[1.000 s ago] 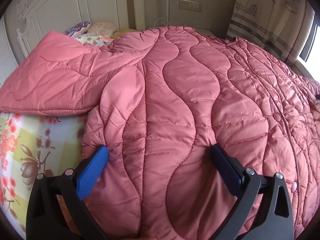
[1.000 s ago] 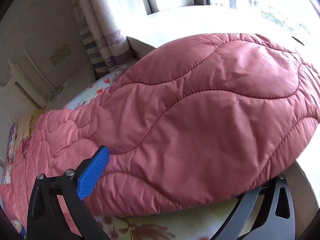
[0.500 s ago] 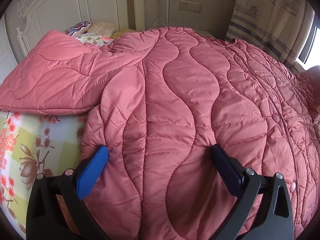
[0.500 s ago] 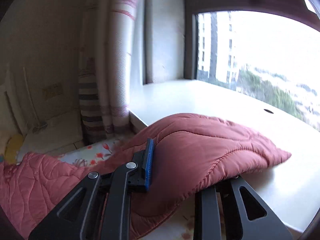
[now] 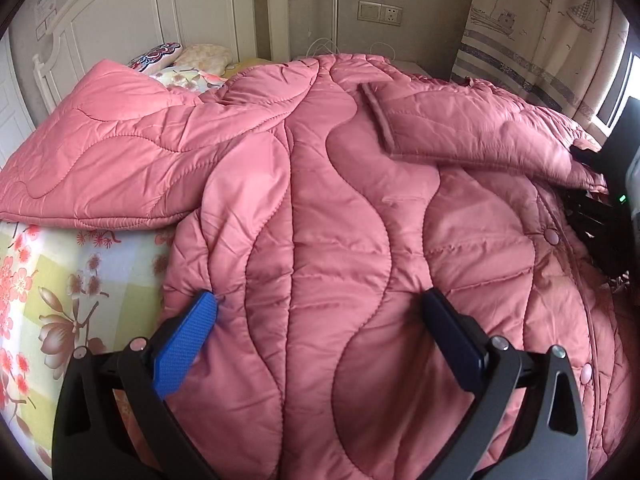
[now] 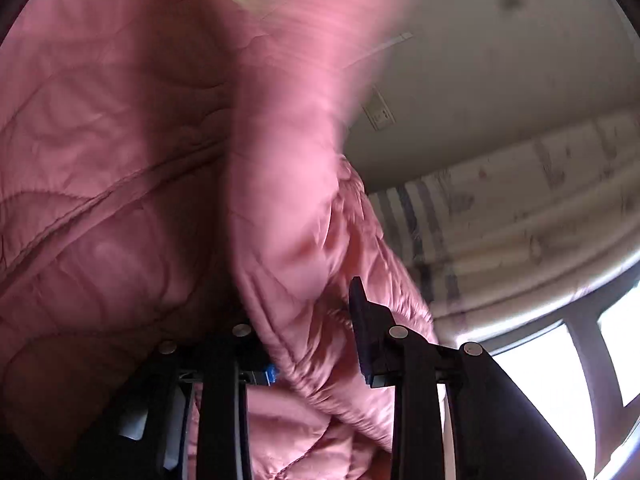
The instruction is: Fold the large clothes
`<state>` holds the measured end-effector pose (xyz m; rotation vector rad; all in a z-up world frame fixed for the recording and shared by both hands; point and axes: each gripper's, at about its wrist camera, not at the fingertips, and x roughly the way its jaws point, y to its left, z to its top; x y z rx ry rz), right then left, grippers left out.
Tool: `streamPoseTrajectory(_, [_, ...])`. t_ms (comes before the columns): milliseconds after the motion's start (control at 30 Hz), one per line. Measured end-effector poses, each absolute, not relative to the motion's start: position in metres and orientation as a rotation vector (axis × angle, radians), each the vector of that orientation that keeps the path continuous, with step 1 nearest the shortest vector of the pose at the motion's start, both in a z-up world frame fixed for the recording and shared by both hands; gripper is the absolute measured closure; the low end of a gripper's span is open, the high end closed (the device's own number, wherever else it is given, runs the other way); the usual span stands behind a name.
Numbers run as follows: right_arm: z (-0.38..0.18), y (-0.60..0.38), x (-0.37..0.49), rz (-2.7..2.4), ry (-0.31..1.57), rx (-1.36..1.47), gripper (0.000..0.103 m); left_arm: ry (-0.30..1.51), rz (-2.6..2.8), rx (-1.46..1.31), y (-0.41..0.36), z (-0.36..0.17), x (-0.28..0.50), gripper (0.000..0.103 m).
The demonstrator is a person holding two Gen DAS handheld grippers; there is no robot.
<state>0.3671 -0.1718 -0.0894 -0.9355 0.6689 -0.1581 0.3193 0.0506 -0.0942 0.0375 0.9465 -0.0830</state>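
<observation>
Two grippers mine. Left gripper (image 5: 320, 322) spread wide, pads pressing down on pink wavy-quilted puffer coat (image 5: 340, 240) to pin near hem on floral bedsheet (image 5: 52, 280). Right gripper (image 6: 312, 332) jaws opening, right sleeve (image 6: 288, 200) between them, carried across coat's body for fold. Left sleeve (image 5: 100, 152) far left, unfolded.

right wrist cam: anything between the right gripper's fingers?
Yes. In the right wrist view a fold of the pink quilted coat sits between the right gripper fingers, whose jaws are opening; blur hides whether they touch it.
</observation>
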Motion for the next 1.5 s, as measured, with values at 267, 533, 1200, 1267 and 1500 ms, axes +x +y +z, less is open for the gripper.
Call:
streamPoseTrajectory(267, [-0.041, -0.240, 0.340, 0.016, 0.717, -0.573, 0.015, 0.946, -0.083, 0.038, 0.051, -0.095, 0.319, 0.002])
streamPoseTrajectory(533, [-0.014, -0.326, 0.334, -0.083, 0.701, -0.063, 0.031, 0.951, -0.195, -0.017, 0.033, -0.059, 0.318, 0.002])
streamPoseTrajectory(1200, [-0.044, -0.354, 0.340, -0.058, 0.768, 0.087, 0.032, 0.916, -0.268, 0.085, -0.059, -0.089, 0.448, 0.002])
streamPoseTrajectory(1267, [-0.031, -0.367, 0.326, -0.053, 0.685, 0.154, 0.043, 0.914, -0.272, 0.079, -0.058, -0.088, 0.448, 0.002])
streamPoseTrajectory(1500, [0.005, -0.401, 0.308, -0.117, 0.588, 0.207, 0.070, 0.910, -0.279, 0.068, -0.057, -0.090, 0.446, 0.002])
